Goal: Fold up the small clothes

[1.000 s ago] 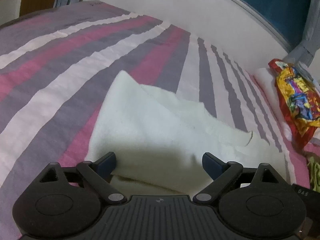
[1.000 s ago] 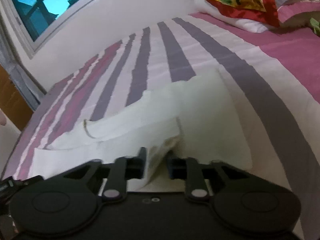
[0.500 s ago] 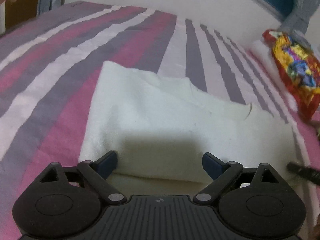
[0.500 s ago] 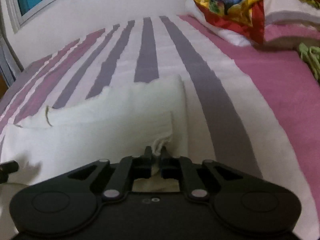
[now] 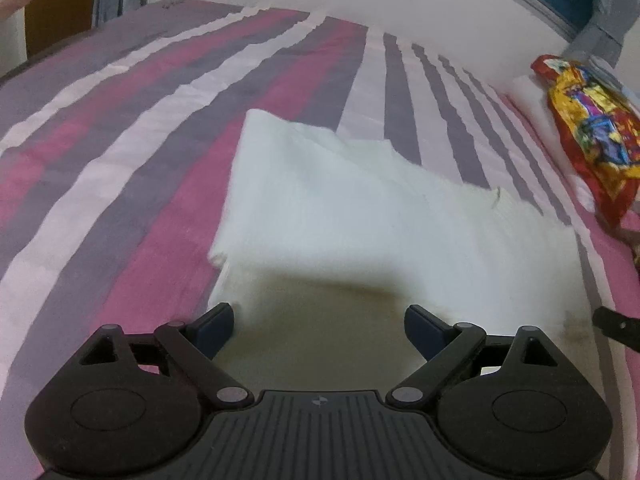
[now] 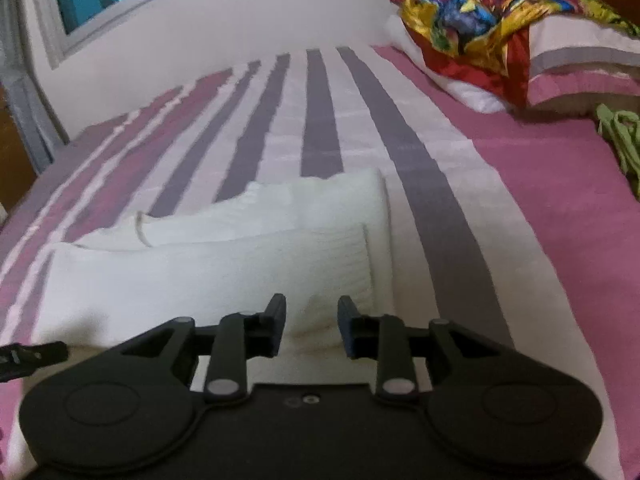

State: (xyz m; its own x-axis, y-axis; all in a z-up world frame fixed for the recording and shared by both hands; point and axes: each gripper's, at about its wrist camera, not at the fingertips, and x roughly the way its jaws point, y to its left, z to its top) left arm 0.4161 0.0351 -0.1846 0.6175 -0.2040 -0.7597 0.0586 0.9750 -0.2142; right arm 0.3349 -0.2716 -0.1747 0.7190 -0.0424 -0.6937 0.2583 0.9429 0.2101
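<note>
Striped bedsheet carries the folded white garment, near edge under both grippers, long axis left-right: left gripper spread wide, right gripper parted, neither gripping, colourful bundle beyond.

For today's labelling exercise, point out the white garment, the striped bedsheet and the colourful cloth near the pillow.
white garment (image 6: 208, 276), right wrist view, on its folded top layer.
striped bedsheet (image 6: 440, 216), right wrist view, on a grey stripe right of the garment.
colourful cloth (image 6: 472, 12), right wrist view, on its crumpled middle.
</note>
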